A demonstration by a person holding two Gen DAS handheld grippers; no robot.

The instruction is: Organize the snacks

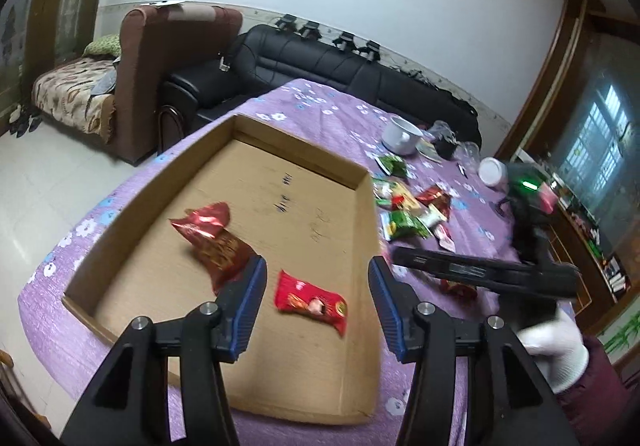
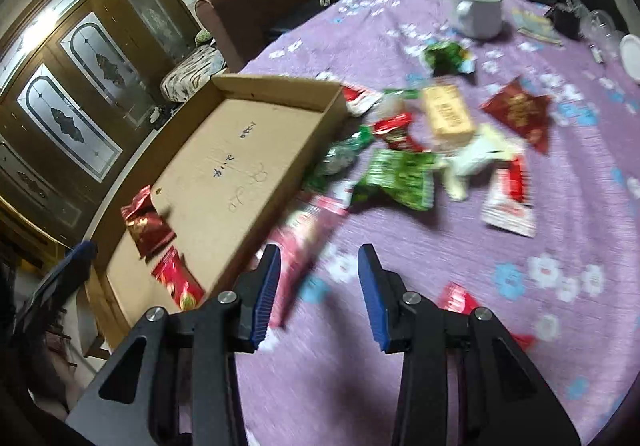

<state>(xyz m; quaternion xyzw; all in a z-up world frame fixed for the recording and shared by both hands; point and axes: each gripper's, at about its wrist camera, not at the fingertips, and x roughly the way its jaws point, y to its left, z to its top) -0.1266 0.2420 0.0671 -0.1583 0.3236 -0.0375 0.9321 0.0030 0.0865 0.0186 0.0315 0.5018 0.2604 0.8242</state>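
Observation:
A shallow cardboard tray lies on the purple flowered cloth. In it are a dark red foil packet and a small bright red packet. My left gripper hangs open above the tray, with the small red packet lying free below its fingers. To the tray's right is a loose pile of snacks: a green packet, a yellow bar and a dark red packet. My right gripper is open over the cloth. A long red-and-white packet lies by its left finger against the tray wall.
A white mug, clear jars and a white lid stand at the table's far side. A black sofa and a brown armchair are beyond the table. A white-gloved hand holds the right gripper.

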